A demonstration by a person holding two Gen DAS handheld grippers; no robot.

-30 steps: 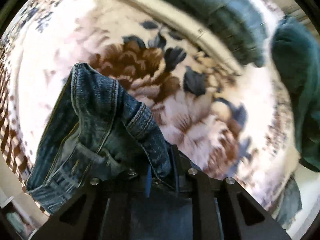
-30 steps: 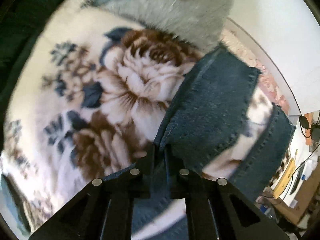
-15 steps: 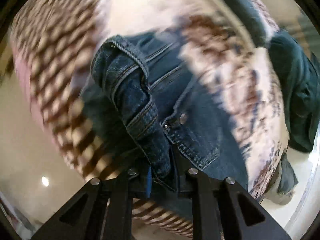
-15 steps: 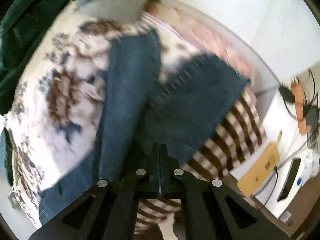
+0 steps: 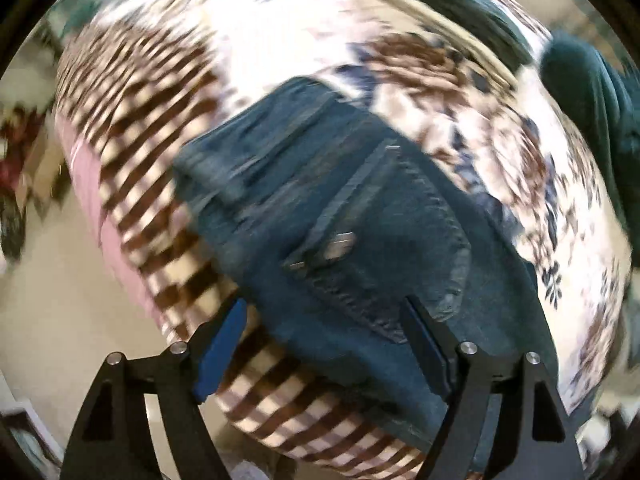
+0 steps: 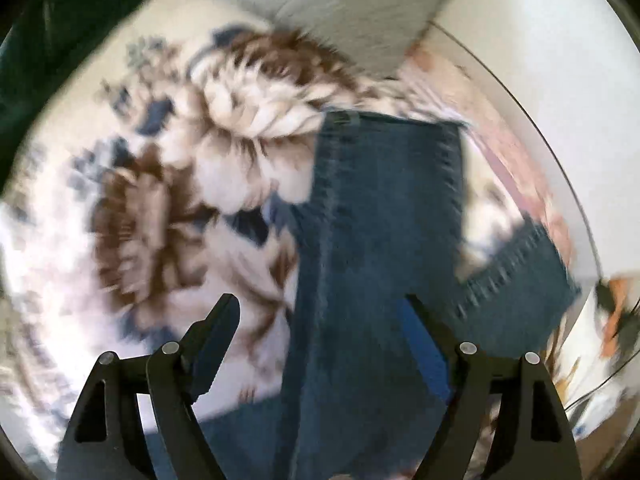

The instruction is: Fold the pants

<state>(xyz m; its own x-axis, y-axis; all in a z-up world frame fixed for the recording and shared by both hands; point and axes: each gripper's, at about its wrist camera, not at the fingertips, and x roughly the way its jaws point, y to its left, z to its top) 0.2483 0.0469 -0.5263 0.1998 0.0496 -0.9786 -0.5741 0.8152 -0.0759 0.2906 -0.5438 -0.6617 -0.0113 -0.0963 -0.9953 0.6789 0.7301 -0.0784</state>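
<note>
Blue jeans lie spread on the floral blanket. In the left wrist view their waist and back pocket [image 5: 360, 216] lie near the bed's edge. My left gripper [image 5: 324, 324] is open and empty, hovering over the waist end. In the right wrist view the leg ends [image 6: 384, 216] lie on the blanket, one hem [image 6: 524, 268] off to the right. My right gripper [image 6: 320, 328] is open and empty above the legs. Both views are motion-blurred.
The floral blanket [image 5: 280, 32] covers the bed, with a brown checked border [image 5: 140, 120] at its edge. Dark green clothes [image 5: 592, 92] lie at the far right. A grey pillow [image 6: 352, 4] lies by the white wall. A side table with cables [image 6: 608, 320] stands to the right.
Both grippers have opened and let go of the jeans. The jeans now lie flat on the blanket, and both grippers have pulled back above them.
</note>
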